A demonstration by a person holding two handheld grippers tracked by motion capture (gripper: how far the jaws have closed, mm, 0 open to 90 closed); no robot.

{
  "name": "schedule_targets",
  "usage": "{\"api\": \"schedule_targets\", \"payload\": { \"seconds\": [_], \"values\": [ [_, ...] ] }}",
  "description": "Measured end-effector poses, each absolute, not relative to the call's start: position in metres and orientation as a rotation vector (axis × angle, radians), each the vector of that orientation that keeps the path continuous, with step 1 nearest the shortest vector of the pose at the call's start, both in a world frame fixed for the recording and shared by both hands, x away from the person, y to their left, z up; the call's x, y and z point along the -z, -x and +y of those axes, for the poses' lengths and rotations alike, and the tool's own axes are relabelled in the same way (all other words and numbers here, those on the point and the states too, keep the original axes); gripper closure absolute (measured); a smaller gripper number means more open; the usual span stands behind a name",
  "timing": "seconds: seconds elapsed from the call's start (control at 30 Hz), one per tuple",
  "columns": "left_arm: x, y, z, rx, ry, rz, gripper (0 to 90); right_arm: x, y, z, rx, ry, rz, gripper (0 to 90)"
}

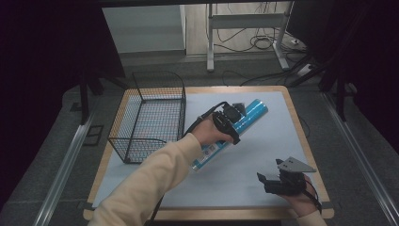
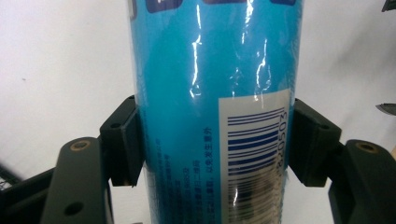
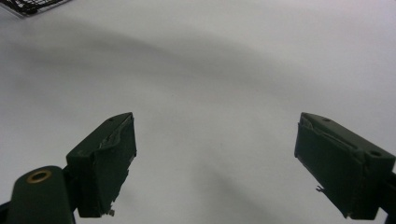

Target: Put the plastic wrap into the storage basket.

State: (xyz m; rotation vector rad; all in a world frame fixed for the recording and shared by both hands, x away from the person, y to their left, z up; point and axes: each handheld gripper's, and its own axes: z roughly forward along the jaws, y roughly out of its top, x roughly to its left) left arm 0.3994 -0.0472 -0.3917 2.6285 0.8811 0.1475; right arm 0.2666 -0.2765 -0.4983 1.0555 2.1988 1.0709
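A blue cylindrical tube (image 1: 252,112) with a barcode label (image 2: 254,144) lies slanted on the white mat (image 1: 244,160) in the middle of the table. My left gripper (image 1: 230,120) reaches across to its middle, one jaw pressed against each side of the tube (image 2: 187,93), shut on it. The tube's lower end with a white label (image 1: 203,159) pokes out below the hand. My right gripper (image 1: 275,181) rests near the front right of the mat, jaws wide apart over bare white mat (image 3: 215,70), holding nothing.
A black wire basket (image 1: 150,117) stands on the left side of the table, just left of the tube; its corner (image 3: 28,5) shows in the right gripper view. The wooden table edge (image 1: 301,136) borders the mat on the right.
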Motion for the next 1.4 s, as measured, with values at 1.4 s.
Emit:
{"api": "schedule_targets", "payload": {
  "seconds": [1.4],
  "values": [
    [0.351, -0.419, -0.026, -0.272, -2.587, 0.935, 31.6, 0.498, -0.267, -0.277, -1.063, -1.055, 2.197, 13.4]
  ]
}}
